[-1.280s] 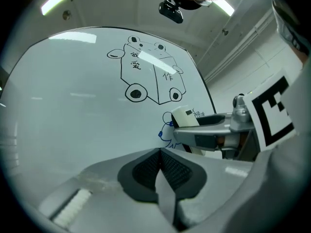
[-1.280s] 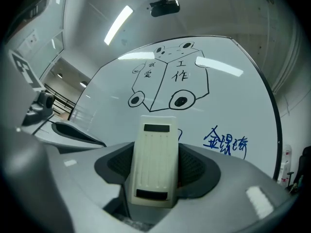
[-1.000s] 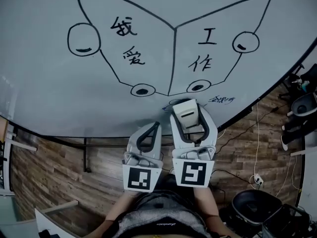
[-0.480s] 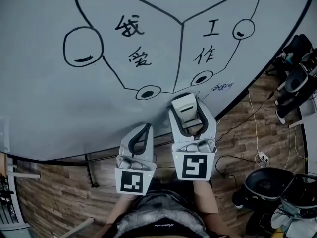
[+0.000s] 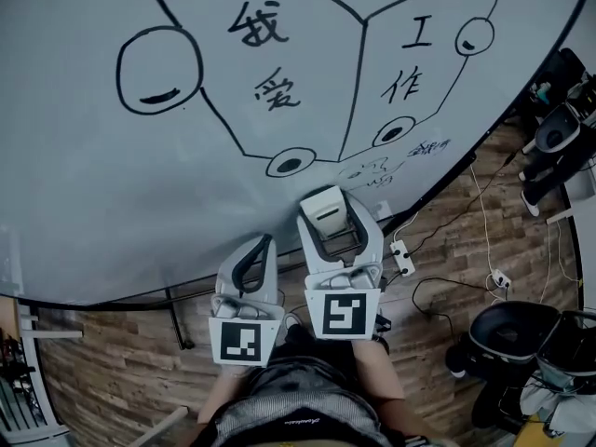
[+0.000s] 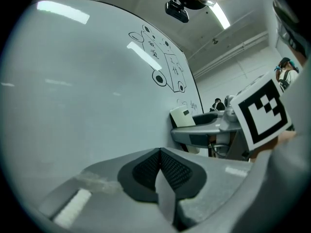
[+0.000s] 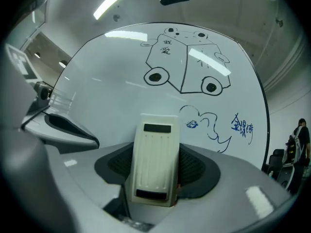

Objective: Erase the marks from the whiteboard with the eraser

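Note:
A large whiteboard (image 5: 112, 175) fills the upper head view, marked with a black cube-like drawing (image 5: 358, 91), circles and characters, plus blue scribbles (image 5: 424, 149) low at its right. My right gripper (image 5: 328, 220) is shut on a cream whiteboard eraser (image 5: 325, 211), held just below the board's blue scribbles (image 7: 214, 127); in the right gripper view the eraser (image 7: 154, 163) stands between the jaws. My left gripper (image 5: 257, 251) is shut on nothing, beside the right one and below the board (image 6: 73, 96).
Wooden floor (image 5: 112, 361) lies under the board. Cables and a power strip (image 5: 402, 259) trail on the floor at the right. A black bin (image 5: 507, 333) and chairs (image 5: 559, 128) stand at the right edge. A metal board stand (image 5: 177, 319) is at lower left.
The view has shifted so the board drawing sits further right and up. Both grippers have drifted slightly left and down in the picture, the right one still holding the eraser.

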Tool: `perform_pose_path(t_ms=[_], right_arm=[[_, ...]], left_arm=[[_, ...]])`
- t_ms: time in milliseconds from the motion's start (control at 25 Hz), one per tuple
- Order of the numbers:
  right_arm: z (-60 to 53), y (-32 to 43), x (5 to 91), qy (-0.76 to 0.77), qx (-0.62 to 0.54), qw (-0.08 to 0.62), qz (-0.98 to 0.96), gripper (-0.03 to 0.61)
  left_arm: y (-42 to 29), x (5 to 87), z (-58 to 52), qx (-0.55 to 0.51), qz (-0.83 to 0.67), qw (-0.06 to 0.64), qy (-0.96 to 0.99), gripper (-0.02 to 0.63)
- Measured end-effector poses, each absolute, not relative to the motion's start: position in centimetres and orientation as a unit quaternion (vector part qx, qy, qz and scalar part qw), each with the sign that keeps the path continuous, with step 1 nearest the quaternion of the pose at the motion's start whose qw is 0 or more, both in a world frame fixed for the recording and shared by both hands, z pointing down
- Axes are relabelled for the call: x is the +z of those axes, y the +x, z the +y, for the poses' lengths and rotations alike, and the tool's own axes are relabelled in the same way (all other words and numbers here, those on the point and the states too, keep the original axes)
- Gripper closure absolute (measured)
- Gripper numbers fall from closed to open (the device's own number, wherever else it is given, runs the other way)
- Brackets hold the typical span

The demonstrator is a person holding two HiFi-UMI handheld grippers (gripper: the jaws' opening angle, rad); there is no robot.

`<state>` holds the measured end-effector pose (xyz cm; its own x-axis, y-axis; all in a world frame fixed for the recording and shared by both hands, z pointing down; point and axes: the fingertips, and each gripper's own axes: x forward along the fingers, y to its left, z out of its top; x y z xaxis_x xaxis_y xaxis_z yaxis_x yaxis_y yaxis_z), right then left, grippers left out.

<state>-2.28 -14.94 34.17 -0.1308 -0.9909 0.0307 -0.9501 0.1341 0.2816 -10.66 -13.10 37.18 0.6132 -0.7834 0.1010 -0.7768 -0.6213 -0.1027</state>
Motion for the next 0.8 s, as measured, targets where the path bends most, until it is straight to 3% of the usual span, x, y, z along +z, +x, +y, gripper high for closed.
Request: perform_pose_path(t_ms=[800], right_arm=[[-14.6,-1.5,33.8,0.591,-0.163,0.125,-0.78,0.312]], left_arm=[[-5.7,36.9,-12.9,-0.059,0.436,0.009,-0.898,0.609]])
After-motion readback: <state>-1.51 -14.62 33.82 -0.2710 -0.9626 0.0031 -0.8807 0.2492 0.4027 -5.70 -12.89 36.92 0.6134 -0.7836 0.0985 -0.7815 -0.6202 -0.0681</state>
